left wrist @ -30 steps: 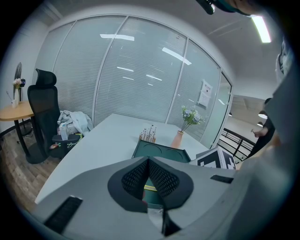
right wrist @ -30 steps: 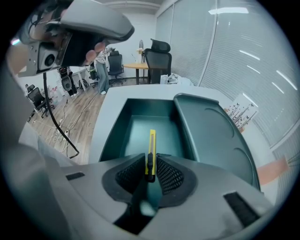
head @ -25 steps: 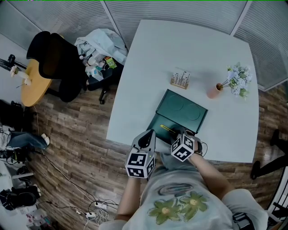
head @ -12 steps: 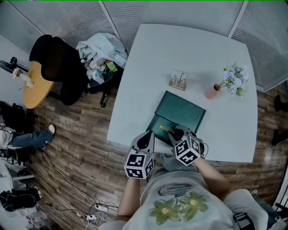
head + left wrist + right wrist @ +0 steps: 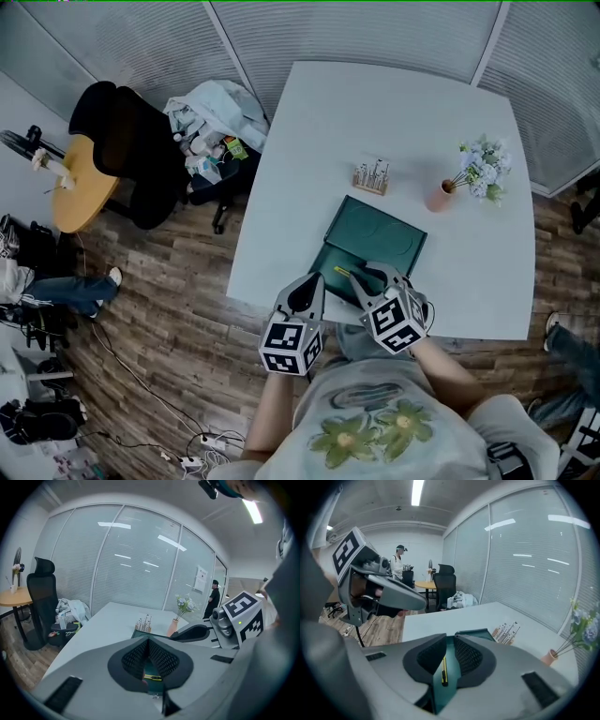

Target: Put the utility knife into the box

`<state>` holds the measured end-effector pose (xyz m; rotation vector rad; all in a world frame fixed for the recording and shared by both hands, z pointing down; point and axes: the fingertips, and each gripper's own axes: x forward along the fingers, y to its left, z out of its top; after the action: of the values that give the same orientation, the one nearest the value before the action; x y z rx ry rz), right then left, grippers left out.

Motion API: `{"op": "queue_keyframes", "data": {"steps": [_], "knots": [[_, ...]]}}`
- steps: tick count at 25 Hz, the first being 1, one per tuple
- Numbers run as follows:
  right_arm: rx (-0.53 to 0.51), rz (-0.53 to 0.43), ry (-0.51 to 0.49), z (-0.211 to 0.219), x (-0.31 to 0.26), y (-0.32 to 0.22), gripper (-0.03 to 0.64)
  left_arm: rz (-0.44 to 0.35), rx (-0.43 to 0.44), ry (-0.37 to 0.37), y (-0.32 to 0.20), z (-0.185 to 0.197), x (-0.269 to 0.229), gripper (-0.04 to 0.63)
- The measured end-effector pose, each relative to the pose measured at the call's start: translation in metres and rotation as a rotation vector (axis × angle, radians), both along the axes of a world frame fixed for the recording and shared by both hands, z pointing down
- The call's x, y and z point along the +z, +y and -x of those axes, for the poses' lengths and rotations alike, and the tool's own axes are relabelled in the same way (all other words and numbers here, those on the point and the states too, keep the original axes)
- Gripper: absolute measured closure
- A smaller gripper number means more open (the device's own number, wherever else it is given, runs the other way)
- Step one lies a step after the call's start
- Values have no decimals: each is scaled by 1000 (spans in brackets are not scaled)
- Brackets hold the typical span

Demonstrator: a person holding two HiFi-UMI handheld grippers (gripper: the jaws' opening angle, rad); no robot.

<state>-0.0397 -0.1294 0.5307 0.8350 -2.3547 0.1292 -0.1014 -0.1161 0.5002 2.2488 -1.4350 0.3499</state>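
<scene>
While utility knife [image 5: 444, 671] lies in box [image 5: 377, 236] | right claw [image 5: 450, 640] spread | left claw [image 5: 149, 641] pressed together

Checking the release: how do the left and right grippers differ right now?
The right gripper is over the open box, the left gripper beside it at the table edge. The right jaws stand apart above the utility knife lying in the box; the left jaws meet. Both hold nothing.

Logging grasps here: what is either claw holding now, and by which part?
Nothing is held. The utility knife lies loose in the green box; the right claw is open, the left claw shut and empty.
</scene>
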Motion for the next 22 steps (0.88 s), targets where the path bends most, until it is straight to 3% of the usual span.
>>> {"op": "queue_keyframes", "data": {"steps": [3, 6, 14, 22], "knots": [[0, -18, -15, 2, -10, 3, 557, -18, 6, 4, 0, -3, -8, 595], [14, -46, -43, 2, -21, 4, 612, -32, 9, 10, 1, -5, -13, 595], [31, -89, -128, 3, -48, 12, 615, -53, 6, 23, 10, -6, -22, 595], [31, -92, -139, 1, -52, 19, 617, -60, -7, 24, 17, -3, -25, 595]]}}
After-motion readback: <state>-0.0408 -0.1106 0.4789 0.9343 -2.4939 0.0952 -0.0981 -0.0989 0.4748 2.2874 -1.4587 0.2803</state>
